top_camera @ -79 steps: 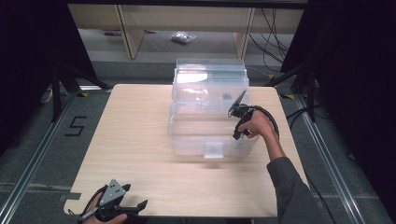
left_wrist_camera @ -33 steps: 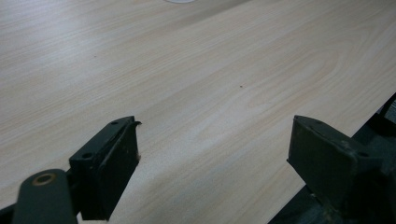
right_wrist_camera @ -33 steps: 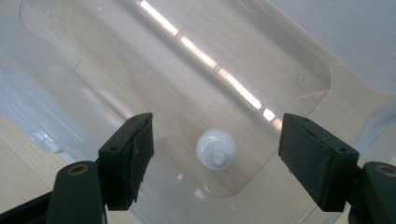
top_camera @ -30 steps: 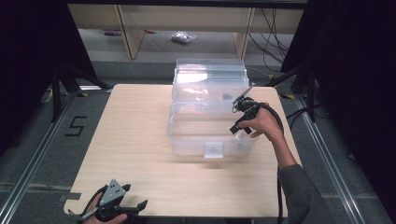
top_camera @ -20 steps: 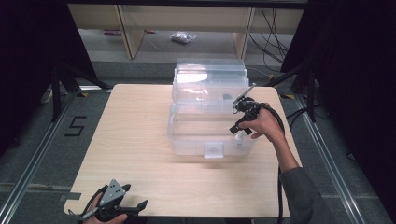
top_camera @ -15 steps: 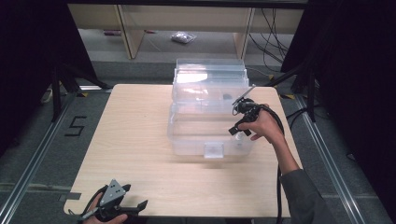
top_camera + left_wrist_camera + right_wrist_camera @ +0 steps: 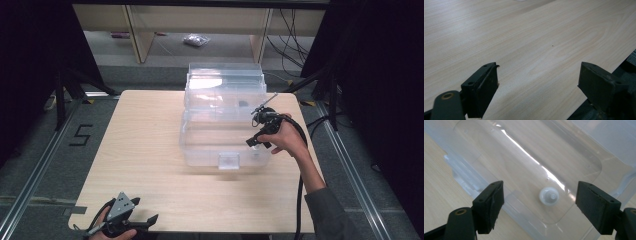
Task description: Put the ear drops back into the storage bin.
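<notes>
A clear plastic box (image 7: 220, 142) stands in the middle of the wooden table (image 7: 145, 150), its lid (image 7: 225, 82) raised at the back. My right gripper (image 7: 254, 131) hovers over the box's right side, open. In the right gripper view the open jaws (image 7: 540, 190) frame the box's clear bottom (image 7: 524, 162), where a small white round cap-like piece (image 7: 549, 196) lies between them, lower down. My left gripper (image 7: 145, 222) rests at the table's near left edge, open, with nothing but bare wood (image 7: 536, 45) between its jaws (image 7: 539, 72).
A clear latch (image 7: 229, 161) sticks out from the box's front wall. Shelving (image 7: 200, 20) and a small bag (image 7: 195, 40) on the floor lie beyond the table. Cables (image 7: 300, 45) hang at the back right. Metal rails (image 7: 35, 170) run along both sides.
The right hand has drifted slightly to the right over the box and has held nearly still for the last second. The left gripper has not moved.
</notes>
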The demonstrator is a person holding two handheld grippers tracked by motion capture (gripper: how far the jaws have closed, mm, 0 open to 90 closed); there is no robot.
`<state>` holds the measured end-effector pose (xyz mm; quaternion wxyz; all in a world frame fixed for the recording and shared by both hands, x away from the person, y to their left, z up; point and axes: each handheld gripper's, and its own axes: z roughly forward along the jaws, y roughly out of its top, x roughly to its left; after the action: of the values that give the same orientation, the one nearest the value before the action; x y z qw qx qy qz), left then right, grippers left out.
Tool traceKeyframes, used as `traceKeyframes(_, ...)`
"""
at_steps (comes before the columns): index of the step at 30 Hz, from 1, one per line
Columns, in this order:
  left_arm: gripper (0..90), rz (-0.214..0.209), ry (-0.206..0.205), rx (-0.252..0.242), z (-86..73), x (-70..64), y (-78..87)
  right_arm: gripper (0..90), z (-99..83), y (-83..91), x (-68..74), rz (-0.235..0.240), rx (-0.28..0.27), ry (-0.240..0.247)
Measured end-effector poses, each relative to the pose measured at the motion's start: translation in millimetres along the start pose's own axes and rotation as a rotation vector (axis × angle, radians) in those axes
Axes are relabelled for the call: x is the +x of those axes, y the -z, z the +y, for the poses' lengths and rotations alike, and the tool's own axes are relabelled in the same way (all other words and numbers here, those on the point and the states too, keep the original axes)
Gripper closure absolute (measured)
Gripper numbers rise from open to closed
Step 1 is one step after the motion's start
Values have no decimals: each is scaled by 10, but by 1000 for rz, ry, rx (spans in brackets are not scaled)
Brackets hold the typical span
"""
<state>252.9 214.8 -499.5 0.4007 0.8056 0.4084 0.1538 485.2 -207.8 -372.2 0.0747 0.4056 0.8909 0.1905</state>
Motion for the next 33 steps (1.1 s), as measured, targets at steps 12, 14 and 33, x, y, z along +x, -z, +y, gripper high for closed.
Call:
traceKeyframes(12,155,-1,2,0,-1,-4,-1,237,-95,149,73,-2,-41,16)
traceKeyframes(14,155,0,1,0,-1,-3,-1,237,-116,165,81,-2,-50,14)
traceKeyframes(33,155,4,-2,4,-2,1,-2,231,-349,280,168,28,-113,28)
